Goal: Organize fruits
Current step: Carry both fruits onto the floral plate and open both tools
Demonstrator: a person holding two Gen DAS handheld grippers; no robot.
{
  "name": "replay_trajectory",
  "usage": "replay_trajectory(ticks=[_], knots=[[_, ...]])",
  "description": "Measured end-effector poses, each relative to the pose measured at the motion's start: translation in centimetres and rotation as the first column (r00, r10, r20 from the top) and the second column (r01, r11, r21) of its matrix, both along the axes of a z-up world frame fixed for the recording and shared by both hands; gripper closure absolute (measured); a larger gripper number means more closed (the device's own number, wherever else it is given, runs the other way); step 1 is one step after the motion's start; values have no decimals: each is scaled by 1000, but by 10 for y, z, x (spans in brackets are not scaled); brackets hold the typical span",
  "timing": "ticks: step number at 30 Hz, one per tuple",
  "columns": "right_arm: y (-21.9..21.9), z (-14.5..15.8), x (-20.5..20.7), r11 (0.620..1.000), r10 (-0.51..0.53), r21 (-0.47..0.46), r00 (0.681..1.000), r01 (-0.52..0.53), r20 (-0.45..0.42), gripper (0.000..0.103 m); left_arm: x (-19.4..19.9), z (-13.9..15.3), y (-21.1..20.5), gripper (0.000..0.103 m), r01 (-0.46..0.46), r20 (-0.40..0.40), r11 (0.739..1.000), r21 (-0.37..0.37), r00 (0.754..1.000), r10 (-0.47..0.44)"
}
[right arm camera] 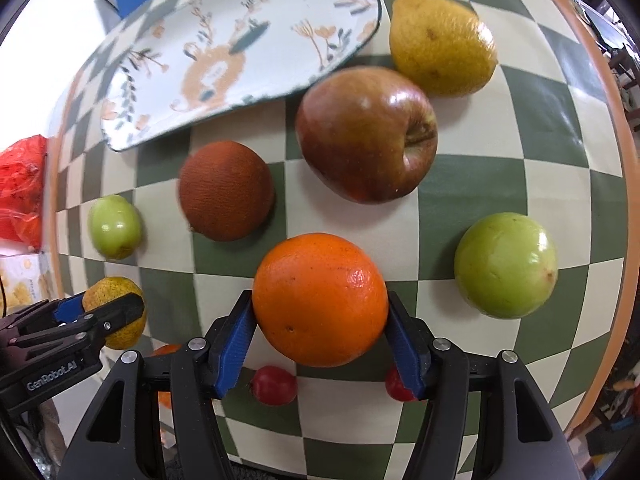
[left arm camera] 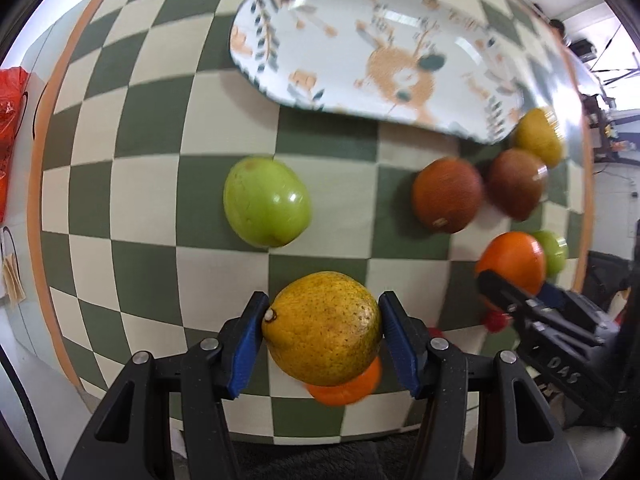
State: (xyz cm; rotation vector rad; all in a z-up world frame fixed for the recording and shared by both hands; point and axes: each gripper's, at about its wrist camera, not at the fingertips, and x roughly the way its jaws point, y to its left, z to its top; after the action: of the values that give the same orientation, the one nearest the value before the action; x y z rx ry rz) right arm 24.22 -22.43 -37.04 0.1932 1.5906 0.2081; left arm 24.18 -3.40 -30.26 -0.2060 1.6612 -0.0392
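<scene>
Green-and-cream checked tablecloth (right arm camera: 520, 128), floral-printed plate (right arm camera: 280, 12)

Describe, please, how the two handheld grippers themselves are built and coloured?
Both match: the left gripper and right gripper have black plastic frames, silver round pivot bolts and ribbed blue finger pads. White lettering marks each body, "GenRobot.AI" on the left. No cables or sleeves show.

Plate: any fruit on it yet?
Empty. The plate shows only its printed pattern in both views; apple and lemon sit beside it.
</scene>
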Motion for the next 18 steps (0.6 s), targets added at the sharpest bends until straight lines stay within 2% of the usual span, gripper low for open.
replay_trajectory(ticks=[6,9,13,18], knots=[[-2,51,16,994,-34,108,996,25,84,38,58,64,6,49,-41,118,993,-107,992,53],[-1,73,51,988,-52,151,990,32,128,38,102,74,4,49,-51,147,991,-121,987,69],[14,76,111,991,-30,130,985,8,169,38,166,46,7,49,-66,113,993,-98,991,77],[37,47,175,997,21,72,988,-33,155,38,219,-7,11,49,-57,17,995,-79,998,59]])
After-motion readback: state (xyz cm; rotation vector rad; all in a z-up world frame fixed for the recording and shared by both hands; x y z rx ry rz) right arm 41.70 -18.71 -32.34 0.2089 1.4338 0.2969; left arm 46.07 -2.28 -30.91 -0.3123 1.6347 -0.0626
